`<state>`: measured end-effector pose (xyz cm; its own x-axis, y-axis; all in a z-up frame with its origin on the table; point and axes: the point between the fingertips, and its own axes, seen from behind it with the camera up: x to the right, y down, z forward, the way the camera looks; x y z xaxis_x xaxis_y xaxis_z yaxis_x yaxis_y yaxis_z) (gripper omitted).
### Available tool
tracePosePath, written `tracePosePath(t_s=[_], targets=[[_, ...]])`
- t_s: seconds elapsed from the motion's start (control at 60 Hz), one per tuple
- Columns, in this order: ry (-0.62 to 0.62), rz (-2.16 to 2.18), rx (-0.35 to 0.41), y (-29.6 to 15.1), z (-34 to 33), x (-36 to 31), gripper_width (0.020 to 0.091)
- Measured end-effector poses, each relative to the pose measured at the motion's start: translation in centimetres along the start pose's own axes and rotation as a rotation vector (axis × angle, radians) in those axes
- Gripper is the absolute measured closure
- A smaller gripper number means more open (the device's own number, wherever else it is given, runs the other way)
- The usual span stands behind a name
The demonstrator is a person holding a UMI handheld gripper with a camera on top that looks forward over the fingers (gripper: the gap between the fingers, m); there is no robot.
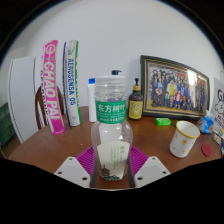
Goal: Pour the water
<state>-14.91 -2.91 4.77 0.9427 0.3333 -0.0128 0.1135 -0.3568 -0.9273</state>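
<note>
One clear bottle with a green label and green cap is pinched between the gripper fingers, and the purple pads look pressed to its sides, though contact is hard to confirm low down. A white cup is parked on the wooden table off to the right, well apart. A framed photo is propped behind it.

My gripper shows just 2 fingers, w/ light grey, flat, angular outer faces that look like plastic. Each finger carries a magenta pad on its inner face, approx. curved along the top edge, w/ a faint ribbed or striped texture. No cables, screws or markings I can make out; my hand and sleeve aren't visible.
</note>
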Motion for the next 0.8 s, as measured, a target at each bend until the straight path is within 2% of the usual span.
tracePosePath(t_s=[0.1,0.25,0.5,0.8], targets=[[0.019,0.002,-0.008,-1.2,0.2,0.5,0.0679],[0.011,0.211,0.052,-6.3,0.1,1.4,0.0677],[-0.187,0.967,0.17,-14.4,0.6,4.0,0.0679],[-0.383,1.715,0.257,-16.4,2.1,9.6,0.0678]])
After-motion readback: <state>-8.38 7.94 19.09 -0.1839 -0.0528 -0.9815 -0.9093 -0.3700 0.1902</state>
